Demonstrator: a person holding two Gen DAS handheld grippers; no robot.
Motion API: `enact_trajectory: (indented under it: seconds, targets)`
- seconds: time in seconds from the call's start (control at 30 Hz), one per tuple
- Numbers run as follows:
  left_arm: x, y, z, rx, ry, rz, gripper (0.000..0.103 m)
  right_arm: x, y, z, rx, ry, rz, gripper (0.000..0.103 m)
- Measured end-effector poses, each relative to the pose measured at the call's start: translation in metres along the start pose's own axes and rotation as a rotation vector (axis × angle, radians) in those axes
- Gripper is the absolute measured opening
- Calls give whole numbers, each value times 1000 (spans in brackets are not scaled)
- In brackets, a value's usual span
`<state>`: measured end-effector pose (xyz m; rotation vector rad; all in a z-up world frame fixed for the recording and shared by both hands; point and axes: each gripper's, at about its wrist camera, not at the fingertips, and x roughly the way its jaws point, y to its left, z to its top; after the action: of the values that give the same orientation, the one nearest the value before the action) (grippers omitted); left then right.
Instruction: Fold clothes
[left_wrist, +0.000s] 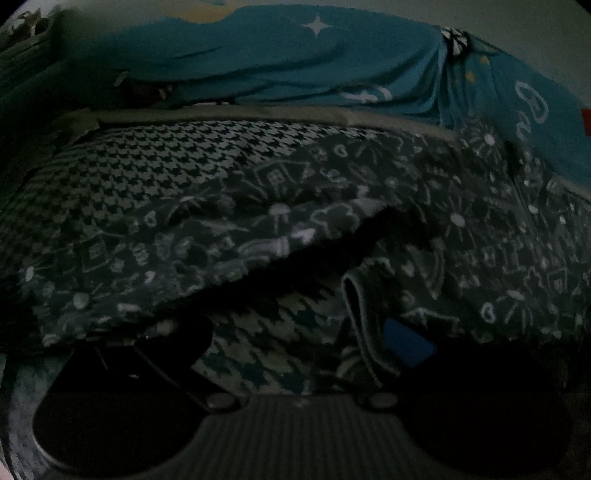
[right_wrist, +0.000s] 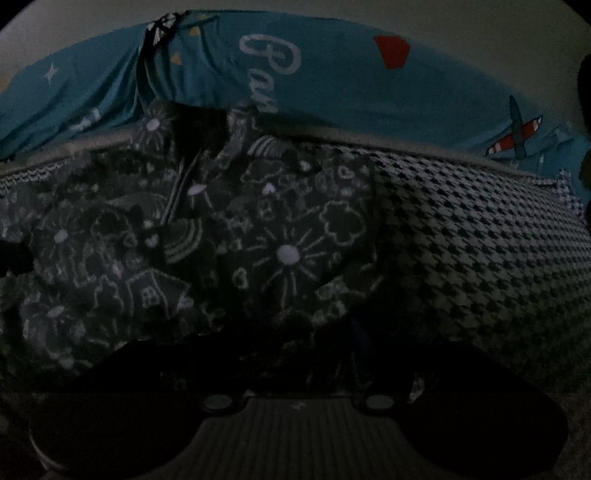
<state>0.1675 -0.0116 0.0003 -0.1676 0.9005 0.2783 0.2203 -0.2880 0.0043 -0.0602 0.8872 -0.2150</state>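
Dark printed garment (left_wrist: 369, 206) lies crumpled on the houndstooth cover (right_wrist: 480, 240), spanning 9 to 1 o'clock in the right wrist view. Blue bedsheet (right_wrist: 332, 81) runs behind at 12 o'clock. Left claw (left_wrist: 299, 350): fingers spread, a garment fold hanging between them, grip not determinable. Right claw (right_wrist: 295, 354): buried in dark fabric, state not determinable.

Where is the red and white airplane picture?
The airplane shows only in the right wrist view, far right near the top, printed on the blue sheet just above the houndstooth cover.
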Motion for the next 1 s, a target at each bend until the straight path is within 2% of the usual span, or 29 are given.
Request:
enact_trajectory:
  seconds: [0.4,0.73,1.0]
  targets:
    - [-8,22,5,-68,-17,33,103,-11,9,3,-5,-11,-59,62]
    - [-5,38,5,-139,10,34,103,-16,15,6,1,3,-36,62]
    - [-3,50,5,-173,13,93,103,-14,18,8,6,28,-23,62]
